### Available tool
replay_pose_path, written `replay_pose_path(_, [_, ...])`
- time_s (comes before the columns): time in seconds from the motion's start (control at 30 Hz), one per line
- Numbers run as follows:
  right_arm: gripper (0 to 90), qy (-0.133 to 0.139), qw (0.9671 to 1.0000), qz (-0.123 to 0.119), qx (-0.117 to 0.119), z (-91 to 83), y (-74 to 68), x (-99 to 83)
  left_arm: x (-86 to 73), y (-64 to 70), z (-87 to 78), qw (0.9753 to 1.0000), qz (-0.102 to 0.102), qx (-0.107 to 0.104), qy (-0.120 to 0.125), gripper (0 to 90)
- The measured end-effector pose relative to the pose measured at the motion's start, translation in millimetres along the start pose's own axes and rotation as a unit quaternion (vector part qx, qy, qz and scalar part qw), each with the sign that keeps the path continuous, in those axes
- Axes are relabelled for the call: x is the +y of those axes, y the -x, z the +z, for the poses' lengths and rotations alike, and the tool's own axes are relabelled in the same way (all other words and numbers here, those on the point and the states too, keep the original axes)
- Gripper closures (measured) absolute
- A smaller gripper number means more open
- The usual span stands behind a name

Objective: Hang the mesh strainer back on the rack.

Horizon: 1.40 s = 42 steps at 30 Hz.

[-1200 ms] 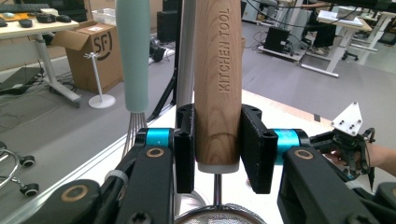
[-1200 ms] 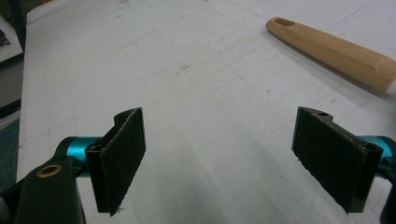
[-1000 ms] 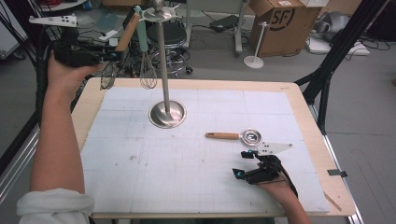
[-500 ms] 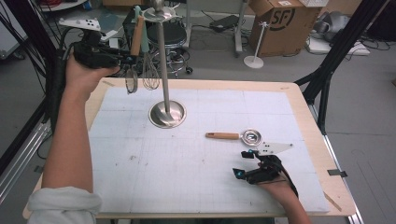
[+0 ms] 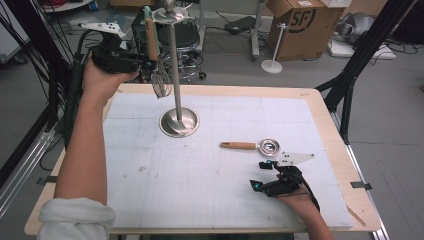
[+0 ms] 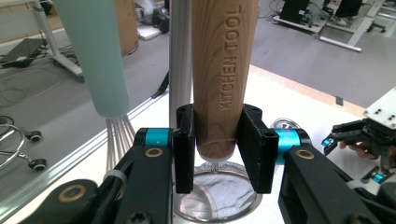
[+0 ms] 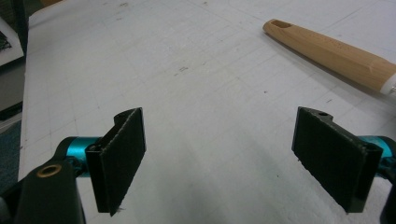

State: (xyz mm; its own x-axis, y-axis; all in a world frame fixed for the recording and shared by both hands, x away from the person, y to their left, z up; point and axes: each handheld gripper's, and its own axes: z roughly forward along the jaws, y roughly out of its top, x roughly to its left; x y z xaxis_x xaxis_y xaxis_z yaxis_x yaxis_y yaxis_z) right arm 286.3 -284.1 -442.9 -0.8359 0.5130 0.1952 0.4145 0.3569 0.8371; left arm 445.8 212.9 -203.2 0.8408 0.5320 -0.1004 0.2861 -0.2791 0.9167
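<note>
Looking at the high view, the white table takes up most of the lower frame, and the metal stand rises from its upper left with a hook disc at the top; the left gripper is up there too, right beside the pole, clamped on the wooden handle of a wire whisk near the handle's lower end; that handle runs straight up and down, parallel to the pole and just beside it, so I'd guess the whole move comes down to lining its top end up with a hook; a second whisk with a teal handle hangs close by in the left gripper view; the right gripper sits low at lower right with jaws wide apart, nothing in them; the wooden-handled strainer lies flat just above it, handle pointing toward frame left.
</note>
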Motion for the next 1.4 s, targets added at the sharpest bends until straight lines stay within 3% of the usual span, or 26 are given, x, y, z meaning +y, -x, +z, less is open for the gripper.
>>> replay_pose_path(0.13, [16.8, -0.001, 1.0000, -0.002, 0.000, 0.1, 0.2, 0.0, -0.9, 2.6, 5.8, 0.9987, 0.008, 0.040, -0.029, 56.1])
replay_pose_path(0.4, [16.8, -0.002, 1.0000, -0.001, -0.001, 0.2, 0.0, -0.3, -9.2, 7.1, 7.6, 0.9989, 0.006, 0.041, -0.020, 45.9])
replay_pose_path(0.7, [16.8, -0.001, 1.0000, -0.002, 0.000, -0.2, -0.7, -0.1, -27.9, 19.6, 11.0, 0.9997, 0.003, 0.010, -0.023, 38.5])
replay_pose_path(0.8, [16.8, 0.000, 1.0000, -0.002, 0.001, -0.5, -1.0, 0.0, -33.3, 24.6, 11.9, 0.9996, 0.002, 0.010, -0.026, 35.8])
replay_pose_path(1.03, [16.8, 0.000, 1.0000, 0.000, 0.002, -0.7, -1.8, 0.2, -48.1, 36.3, 15.2, 0.9998, -0.001, -0.016, -0.010, 30.1])
replay_pose_path(1.4, [16.8, 0.000, 1.0000, -0.003, 0.002, -0.3, -1.6, 0.2, -70.7, 60.1, 35.9, 0.9979, 0.015, -0.060, -0.021, 23.3])
